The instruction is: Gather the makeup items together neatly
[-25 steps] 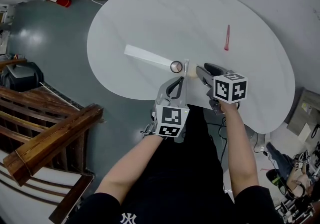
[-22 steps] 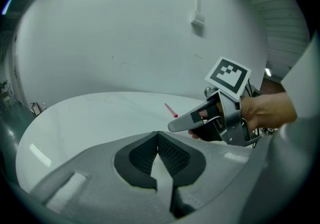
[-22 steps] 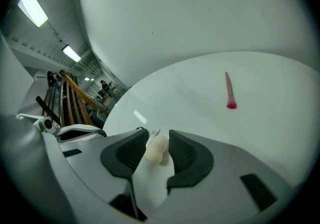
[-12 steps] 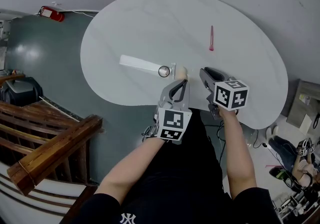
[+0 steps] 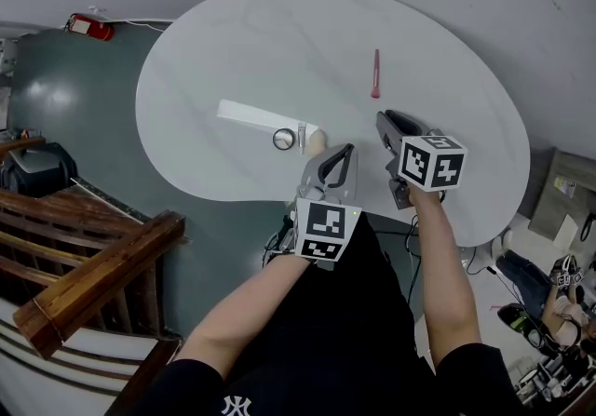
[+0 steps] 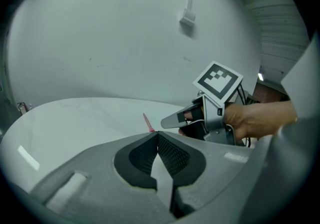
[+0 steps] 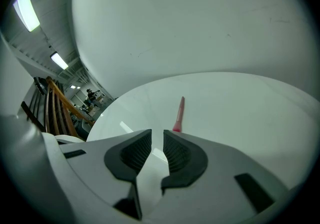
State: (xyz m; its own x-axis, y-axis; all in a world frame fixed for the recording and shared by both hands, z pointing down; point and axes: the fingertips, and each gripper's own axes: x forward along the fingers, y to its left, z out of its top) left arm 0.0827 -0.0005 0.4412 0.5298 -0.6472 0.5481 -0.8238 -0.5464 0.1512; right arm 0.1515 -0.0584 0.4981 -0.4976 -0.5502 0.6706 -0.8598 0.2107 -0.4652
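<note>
The left gripper [image 6: 158,134] has its jaws fully together: the ribbed dark pads [image 6: 172,155] meet at the tips and nothing is between them. In the head view it [image 5: 337,158] sits just inside the near edge of the white table [image 5: 233,42], pointing toward the far edge and touching none of the items.

The right gripper [image 7: 157,132] shows only a narrow slot between its pads [image 7: 134,153]. Its jaws have just been closing, and the gap is empty, with bare tabletop showing through it. In the head view it [image 5: 389,121] is beside the left one, a little farther in from the near edge. The left gripper view shows it [image 6: 192,117] from the side, held in the person's right hand [image 6: 260,118].

The pink stick [image 5: 375,73] lies flat and alone toward the far side of the table, straight beyond the right gripper's tips and apart from them. Its long axis runs from near edge to far edge, the thicker, redder end nearer the person and the thin end pointing to the far edge; the right gripper view [image 7: 178,114] shows the same.

The other items lie together near the near edge, to the left of the left gripper. A long white strip [image 5: 256,114] slants from the left down toward the near edge. At its nearer end sit a small round item [image 5: 283,139], a short white stick [image 5: 301,138] and a beige piece [image 5: 315,139], close side by side
</note>
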